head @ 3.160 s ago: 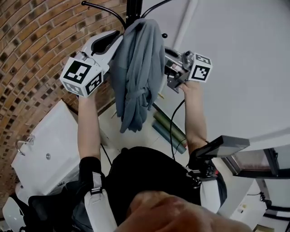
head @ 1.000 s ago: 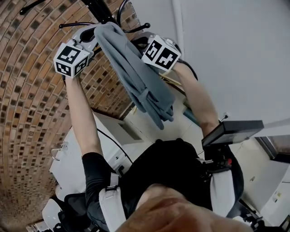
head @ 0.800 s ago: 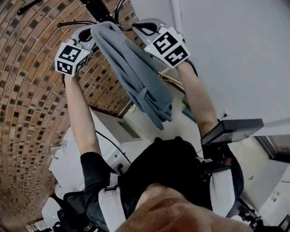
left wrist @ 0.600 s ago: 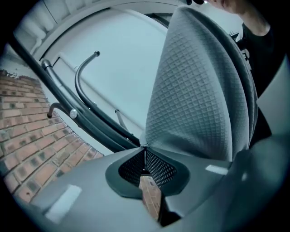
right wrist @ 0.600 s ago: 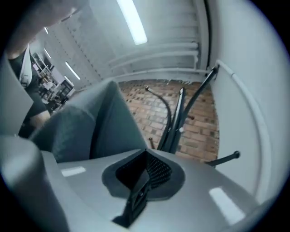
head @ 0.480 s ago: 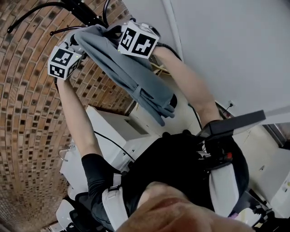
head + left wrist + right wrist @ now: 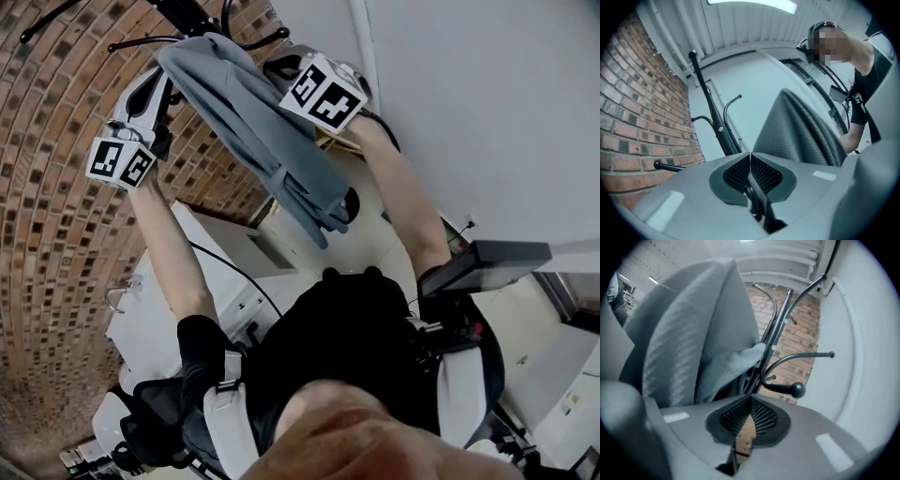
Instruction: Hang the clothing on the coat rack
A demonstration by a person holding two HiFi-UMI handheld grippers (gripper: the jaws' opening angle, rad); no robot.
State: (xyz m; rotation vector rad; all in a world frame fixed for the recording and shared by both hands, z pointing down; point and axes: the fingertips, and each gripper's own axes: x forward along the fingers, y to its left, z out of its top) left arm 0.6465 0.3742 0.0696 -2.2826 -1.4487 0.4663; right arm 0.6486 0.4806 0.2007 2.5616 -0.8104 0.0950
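Closest to the head camera are the person's torso and two raised arms, reaching up toward the rack. The left gripper has its jaws pressed together with nothing between them, and the cloth lies beyond them and off to the side. The right gripper is likewise closed on nothing, with only brick showing through the slit behind its mesh pads. Between and just past the two tools hangs the grey garment. Its top is draped over an arm of the coat rack, its folds trail down toward the person, and neither tool grips it. Near the right tool a ball-tipped hook stands bare. Behind everything are the brick wall and a plain white wall. The hanging step looks essentially done, since the rack appears to carry the garment. The next move calls for drawing both tools back clear of the folds without dragging the cloth off its arm, perhaps after a nudge to seat it deeper.
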